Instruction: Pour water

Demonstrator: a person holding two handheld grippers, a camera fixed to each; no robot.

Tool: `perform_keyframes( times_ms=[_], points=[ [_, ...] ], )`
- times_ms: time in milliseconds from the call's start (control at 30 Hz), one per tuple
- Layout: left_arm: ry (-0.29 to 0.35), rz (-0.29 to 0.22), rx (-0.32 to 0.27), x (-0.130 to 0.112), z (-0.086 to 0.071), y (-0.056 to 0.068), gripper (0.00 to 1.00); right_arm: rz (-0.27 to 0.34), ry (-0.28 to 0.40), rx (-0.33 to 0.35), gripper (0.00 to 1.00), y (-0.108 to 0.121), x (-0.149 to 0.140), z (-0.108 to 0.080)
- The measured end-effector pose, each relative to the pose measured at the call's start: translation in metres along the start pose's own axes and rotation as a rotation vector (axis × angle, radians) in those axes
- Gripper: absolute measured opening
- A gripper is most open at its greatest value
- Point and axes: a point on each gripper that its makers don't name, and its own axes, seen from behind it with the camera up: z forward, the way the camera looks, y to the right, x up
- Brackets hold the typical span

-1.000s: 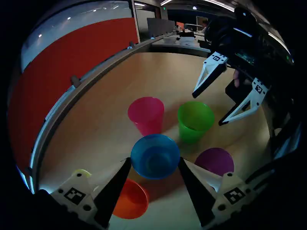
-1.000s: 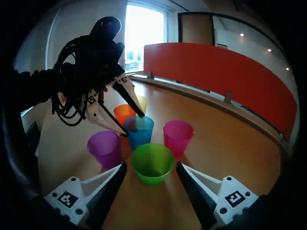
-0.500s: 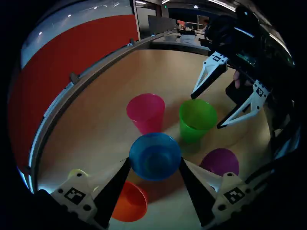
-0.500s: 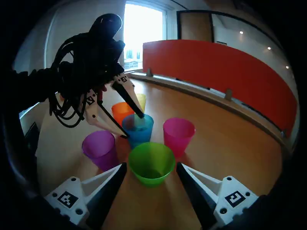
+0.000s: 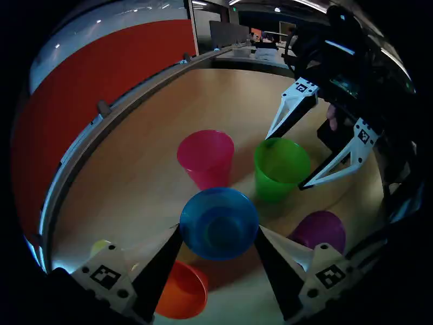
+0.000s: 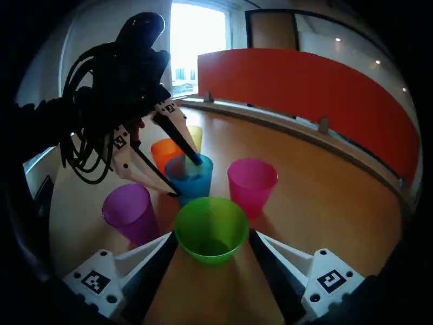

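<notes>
Left gripper view | left claw [image 5: 217, 227] clamps blue cup [image 5: 219, 214]; right claw [image 6: 212, 233] clamps green cup [image 6: 211, 222]

Light wood worktop [image 6: 335, 216]; red partition [image 6: 303, 81] along far edge; bright window [image 6: 197, 38] behind; ceiling spotlights [image 6: 338, 39] lit; office desks [image 5: 254, 51] beyond.

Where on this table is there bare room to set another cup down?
Bare tabletop lies between the pink cup and the red partition. Crowded: the green cup, blue cup, purple cup, orange cup and yellow cup cluster tightly, with the left gripper among them.
</notes>
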Motion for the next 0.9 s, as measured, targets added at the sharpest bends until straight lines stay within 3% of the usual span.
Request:
perform_keyframes(
  times_ms=[633,767,900],
  points=[
    [0.013,0.003,0.009,0.0,0.001,-0.001,0.9,0.006,0.007,-0.005,1.0,-0.002,0.002,0.012],
    [0.02,0.002,0.008,0.0,0.002,0.0,0.89,-0.002,0.007,-0.008,0.92,-0.003,0.002,0.014],
    [0.028,0.005,0.012,0.0,0.003,0.0,0.87,-0.009,0.012,-0.006,0.91,-0.005,0.002,0.015]
  ],
)
